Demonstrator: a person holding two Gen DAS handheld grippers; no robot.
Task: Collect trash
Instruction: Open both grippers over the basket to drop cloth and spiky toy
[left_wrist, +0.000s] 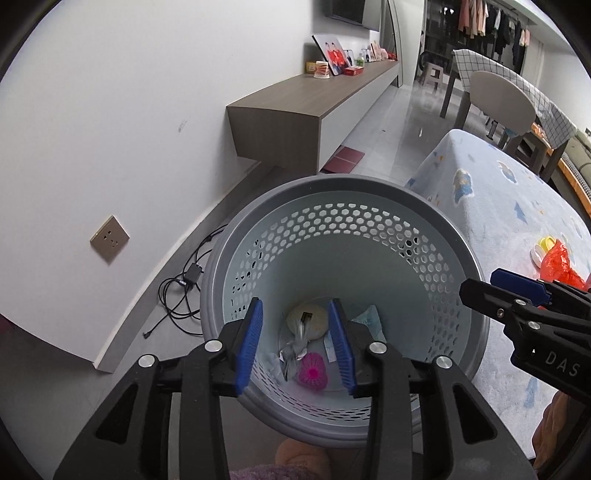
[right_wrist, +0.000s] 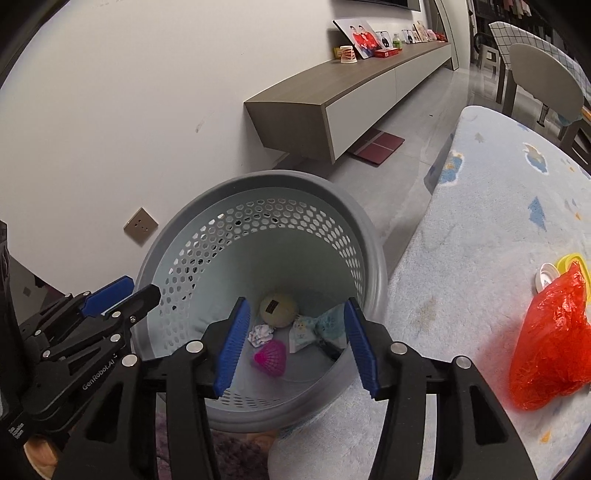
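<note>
While both grippers hover over the round perforated grey plastic basket (left_wrist: 343, 206), the left gripper (left_wrist: 299, 345) and right gripper (right_wrist: 293, 345) hold ribbed blue jaws wide apart, empty. Inside the basket lie a pink shuttlecock (right_wrist: 271, 357), crumpled wrappers (right_wrist: 260, 334) and a pale ball (right_wrist: 277, 309). Beside the basket, on a fluffy blue blanket (right_wrist: 480, 229), sits a crinkled red plastic bag (right_wrist: 550, 343).
</note>
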